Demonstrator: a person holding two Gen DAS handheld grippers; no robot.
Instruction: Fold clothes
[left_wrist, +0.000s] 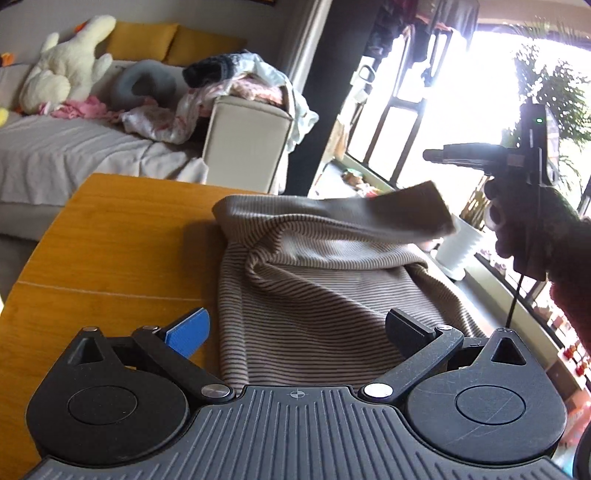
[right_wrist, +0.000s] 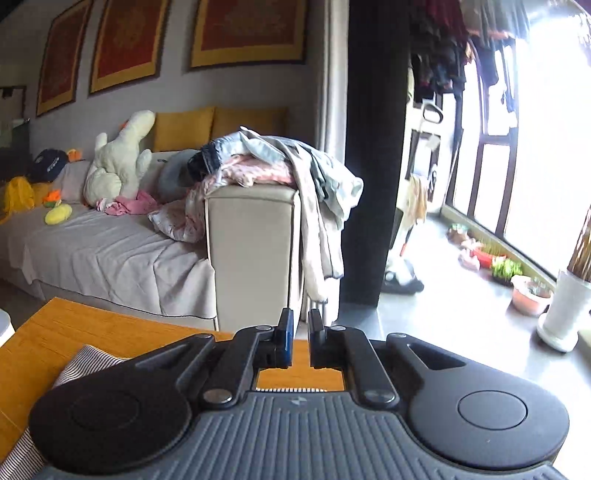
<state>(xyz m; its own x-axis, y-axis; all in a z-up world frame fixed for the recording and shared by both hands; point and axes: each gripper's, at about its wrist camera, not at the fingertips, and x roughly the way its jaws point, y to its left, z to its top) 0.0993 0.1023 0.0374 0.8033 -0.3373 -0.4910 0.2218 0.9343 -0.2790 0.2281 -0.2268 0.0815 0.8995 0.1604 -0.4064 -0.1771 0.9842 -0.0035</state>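
Left tongs (left_wrist: 295, 328) spread wide, empty, low over the near end of the striped garment (left_wrist: 317, 295), which lies bunched on the counter (left_wrist: 110, 240) with its right side at the counter's right edge. Right tongs (right_wrist: 301, 338) nearly closed, only a thin gap showing, nothing visibly pinched; they point out over the counter's far edge, striped cloth below and left of them. A flap of the garment's far end (left_wrist: 406, 210) looks lifted and blurred (mid-motion, can't tell what holds it). Risks: flap could drop crooked and set a skewed fold; cloth near the right edge could slide off if tugged that way; wide left tongs might grab several layers at once. Counter is smooth orange wood, little friction. Beyond: sofa (right_wrist: 110, 251) with plush toy (right_wrist: 118, 162), clothes pile (right_wrist: 266, 162) on its arm, bright window (right_wrist: 535, 166), plant pots on the floor.
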